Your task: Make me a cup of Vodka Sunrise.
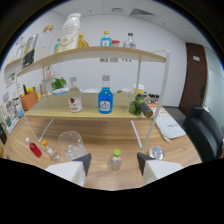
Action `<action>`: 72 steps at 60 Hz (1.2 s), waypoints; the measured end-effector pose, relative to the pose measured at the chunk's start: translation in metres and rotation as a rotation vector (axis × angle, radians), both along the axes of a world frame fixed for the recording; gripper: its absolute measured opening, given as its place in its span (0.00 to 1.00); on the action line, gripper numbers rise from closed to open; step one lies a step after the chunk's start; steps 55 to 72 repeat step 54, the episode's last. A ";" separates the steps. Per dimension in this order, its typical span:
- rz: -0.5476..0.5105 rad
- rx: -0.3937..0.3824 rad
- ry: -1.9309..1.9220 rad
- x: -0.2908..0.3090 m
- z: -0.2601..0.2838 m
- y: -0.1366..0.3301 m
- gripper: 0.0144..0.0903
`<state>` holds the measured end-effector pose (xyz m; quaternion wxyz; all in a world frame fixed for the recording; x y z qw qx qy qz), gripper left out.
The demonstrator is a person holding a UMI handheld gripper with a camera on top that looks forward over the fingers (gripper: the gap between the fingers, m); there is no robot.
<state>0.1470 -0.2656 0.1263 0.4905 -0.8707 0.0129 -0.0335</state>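
My gripper (114, 163) is open, its two dark fingertips (84, 161) apart over the wooden table (100, 135). A small clear bottle with a green cap (115, 160) stands on the table between the fingers, with a gap at each side. Just ahead and left of the left finger sits a clear glass (71, 144). Beyond them, on the lower shelf (90, 114), stand a clear bottle with a red label (74, 98) and a blue bottle (105, 97). A small red bottle (34, 148) and a small orange-capped one (48, 149) stand left of the glass.
A two-level wooden rack on white legs holds more bottles on its top shelf (95, 51). A dark green bottle (138, 106) lies on the lower shelf's right end. A metal can (156, 152) stands by the right finger. Papers (169, 127) and a black chair (205, 131) are further right.
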 end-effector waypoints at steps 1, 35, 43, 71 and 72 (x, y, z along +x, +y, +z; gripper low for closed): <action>-0.001 -0.008 -0.005 -0.002 0.002 -0.004 0.94; 0.019 -0.092 0.014 -0.096 0.027 -0.078 0.94; 0.017 -0.098 0.014 -0.102 0.024 -0.082 0.94; 0.020 -0.094 0.002 -0.105 0.025 -0.084 0.94; 0.020 -0.094 0.002 -0.105 0.025 -0.084 0.94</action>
